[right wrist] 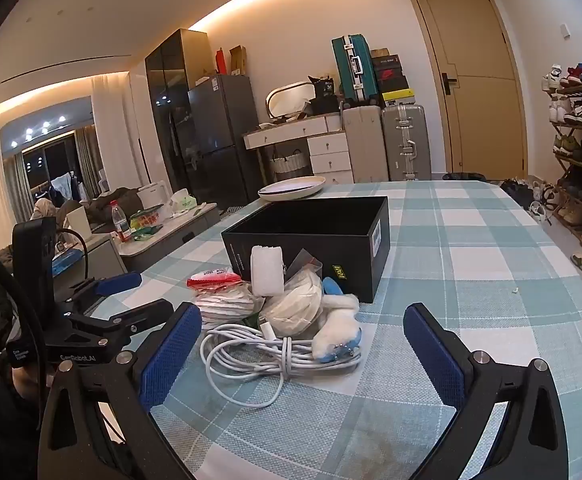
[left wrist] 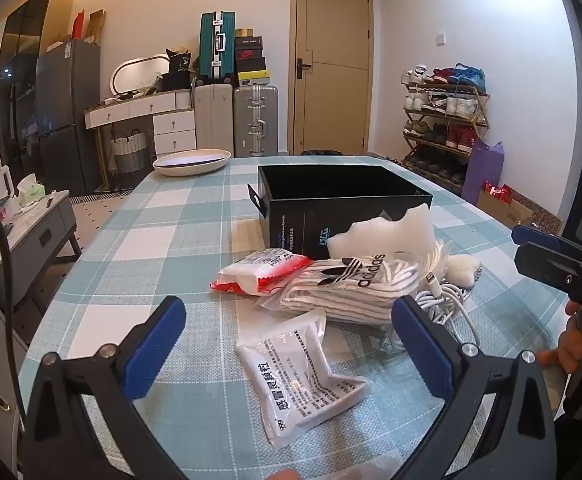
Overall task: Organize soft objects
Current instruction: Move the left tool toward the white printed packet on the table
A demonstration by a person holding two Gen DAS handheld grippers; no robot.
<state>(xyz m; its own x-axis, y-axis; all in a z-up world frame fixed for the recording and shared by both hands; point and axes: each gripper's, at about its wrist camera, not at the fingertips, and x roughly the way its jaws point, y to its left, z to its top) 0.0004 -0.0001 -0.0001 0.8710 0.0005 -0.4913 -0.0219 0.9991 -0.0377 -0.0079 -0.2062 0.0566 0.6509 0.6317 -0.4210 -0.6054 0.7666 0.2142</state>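
Note:
A pile of soft items lies in front of an open black box (left wrist: 343,200) (right wrist: 311,232). In the left wrist view: a white sachet (left wrist: 303,376), a red-and-white packet (left wrist: 259,276), bagged white striped socks (left wrist: 351,284), a white foam piece (left wrist: 391,232), a coiled white cable (left wrist: 443,300). In the right wrist view the cable (right wrist: 271,352), a white-and-blue fluffy item (right wrist: 341,332), the foam (right wrist: 267,270) and the socks (right wrist: 223,304) show. My left gripper (left wrist: 287,344) stands open, the sachet between its fingers, untouched. My right gripper (right wrist: 303,348) is open around the cable's near side.
A checked blue-and-white cloth (left wrist: 163,240) covers the table. A shallow white dish (left wrist: 191,162) sits at its far edge. Suitcases (left wrist: 255,120), a door and a shoe rack (left wrist: 443,120) stand beyond. A low side table (left wrist: 31,224) is to the left.

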